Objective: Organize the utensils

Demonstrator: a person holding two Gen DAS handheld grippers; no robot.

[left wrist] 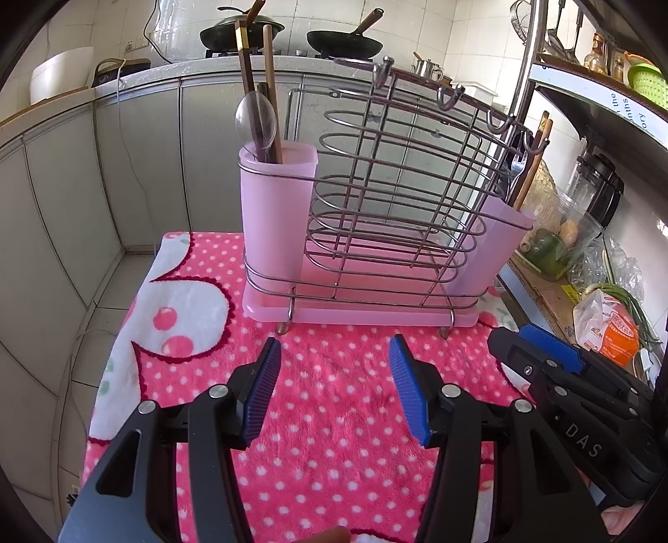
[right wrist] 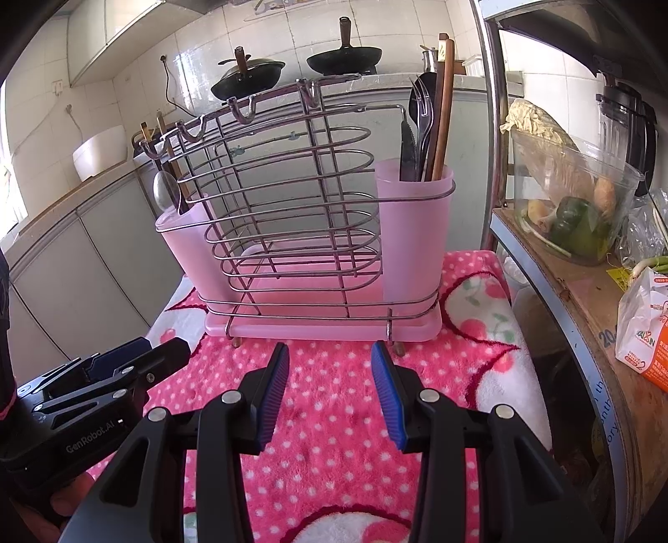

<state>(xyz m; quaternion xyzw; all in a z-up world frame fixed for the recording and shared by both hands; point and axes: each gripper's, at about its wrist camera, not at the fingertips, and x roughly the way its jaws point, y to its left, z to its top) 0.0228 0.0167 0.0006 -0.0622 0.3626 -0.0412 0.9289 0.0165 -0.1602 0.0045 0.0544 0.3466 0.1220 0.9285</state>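
A wire utensil rack on a pink tray stands on the pink dotted towel. Its left pink cup holds a clear spoon and wooden chopsticks. Its right pink cup holds a fork, a knife, a dark spoon and chopsticks. My left gripper is open and empty in front of the rack. My right gripper is open and empty too, beside it; it shows at the right in the left wrist view.
A shelf unit with a glass box of vegetables, a blender and bags stands close on the right. Grey cabinets with a counter and two woks lie behind. The towel's left edge drops to the tiled floor.
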